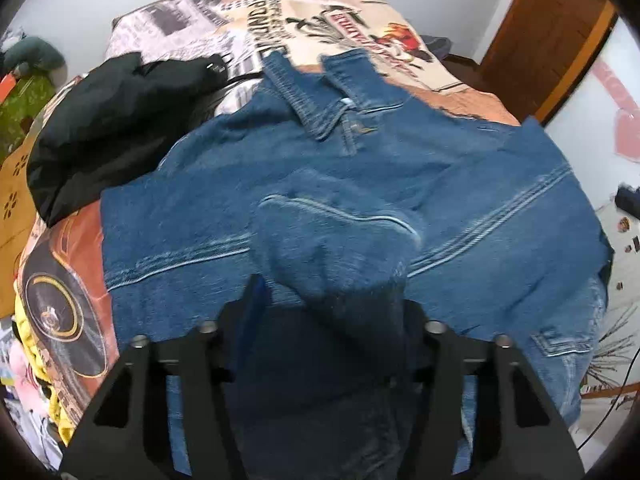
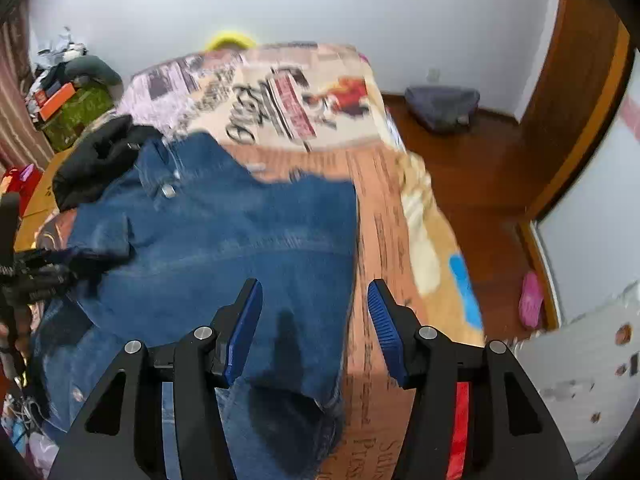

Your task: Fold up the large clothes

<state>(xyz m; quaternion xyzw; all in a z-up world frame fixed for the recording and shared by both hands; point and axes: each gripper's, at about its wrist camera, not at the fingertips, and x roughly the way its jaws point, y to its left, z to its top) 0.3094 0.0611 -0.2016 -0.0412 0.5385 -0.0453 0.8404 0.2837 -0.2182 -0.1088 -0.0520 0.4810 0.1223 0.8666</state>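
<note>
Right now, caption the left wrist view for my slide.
Left claw shut on a fold of the blue denim jacket spread over the printed bedspread.

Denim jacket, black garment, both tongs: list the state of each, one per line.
Denim jacket: spread on the bed, collar at the far end, one part lifted.
Black garment: crumpled in a heap beside the jacket.
Left tongs: shut on a fold of denim.
Right tongs: open, above the jacket's edge, holding nothing.

Bed with a printed cover and two garments on it

The bed [image 2: 380,208], under a cover with newspaper and cartoon prints, fills the frame centre. A blue denim jacket [image 2: 224,232] lies spread at centre left; a black garment [image 2: 92,164] lies at upper left, touching it.
</note>
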